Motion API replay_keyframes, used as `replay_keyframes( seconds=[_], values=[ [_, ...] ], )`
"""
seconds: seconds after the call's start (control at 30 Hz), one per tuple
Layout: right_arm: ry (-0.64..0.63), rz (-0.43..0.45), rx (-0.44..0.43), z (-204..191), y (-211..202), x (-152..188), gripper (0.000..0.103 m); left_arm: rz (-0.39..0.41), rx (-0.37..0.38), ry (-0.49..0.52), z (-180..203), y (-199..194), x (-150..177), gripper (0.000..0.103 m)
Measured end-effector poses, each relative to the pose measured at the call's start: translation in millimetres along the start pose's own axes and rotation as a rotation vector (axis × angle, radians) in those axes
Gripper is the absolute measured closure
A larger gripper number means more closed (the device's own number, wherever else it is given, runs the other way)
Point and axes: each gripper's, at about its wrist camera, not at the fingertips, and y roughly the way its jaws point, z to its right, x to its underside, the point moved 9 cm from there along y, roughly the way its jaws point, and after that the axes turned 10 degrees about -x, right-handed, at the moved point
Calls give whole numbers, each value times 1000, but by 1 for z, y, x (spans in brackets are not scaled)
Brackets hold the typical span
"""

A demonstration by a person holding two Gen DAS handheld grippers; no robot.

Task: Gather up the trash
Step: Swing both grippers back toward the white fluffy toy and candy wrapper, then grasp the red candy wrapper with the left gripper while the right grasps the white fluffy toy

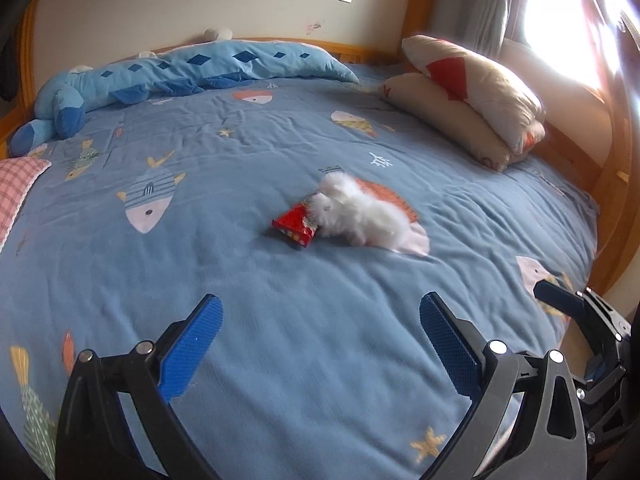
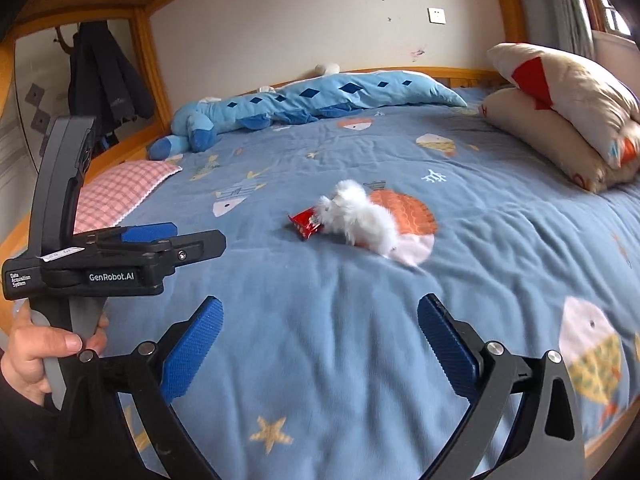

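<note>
In the middle of both frames I see a red snack wrapper (image 1: 295, 229) lying on the blue fish-print bedspread (image 1: 280, 320), touching a white fluffy toy (image 1: 360, 212) on its right. My left gripper (image 1: 320, 344) hangs over the bedspread at the bottom of its frame, released, with nothing between the blue pads. My right gripper (image 2: 320, 344) is released and empty as well. A long blue plush (image 2: 312, 100) lies in the upper part, two cream pillows (image 2: 560, 108) at upper right.
</note>
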Motion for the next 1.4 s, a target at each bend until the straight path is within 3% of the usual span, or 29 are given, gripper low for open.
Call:
replay_keyframes(
  seconds=[0.3, 0.43, 0.67, 0.93, 1.1, 1.17, 1.23, 1.4],
  values=[
    [-94, -99, -49, 16, 60, -22, 9, -2, 8, 68, -6, 58, -32, 4],
    [-128, -146, -60, 29, 85, -25, 9, -8, 14, 148, -1, 85, -42, 4],
    [-129, -216, -103, 58, 124, -30, 9, -30, 71, 228, 7, 119, -46, 4],
    [-203, -320, -54, 73, 179, -35, 20, -45, 130, 238, 5, 138, -53, 4],
    [-232, -378, -11, 81, 207, -33, 38, -58, 134, 226, 1, 146, -56, 4],
    [-223, -376, -1, 85, 212, -34, 54, -64, 126, 232, 0, 150, -54, 4],
    [-185, -356, -5, 90, 209, -38, 81, -71, 123, 237, 1, 152, -52, 4],
    [-71, -315, -32, 106, 189, -42, 85, -79, 128, 259, 9, 158, -52, 4]
  ],
)
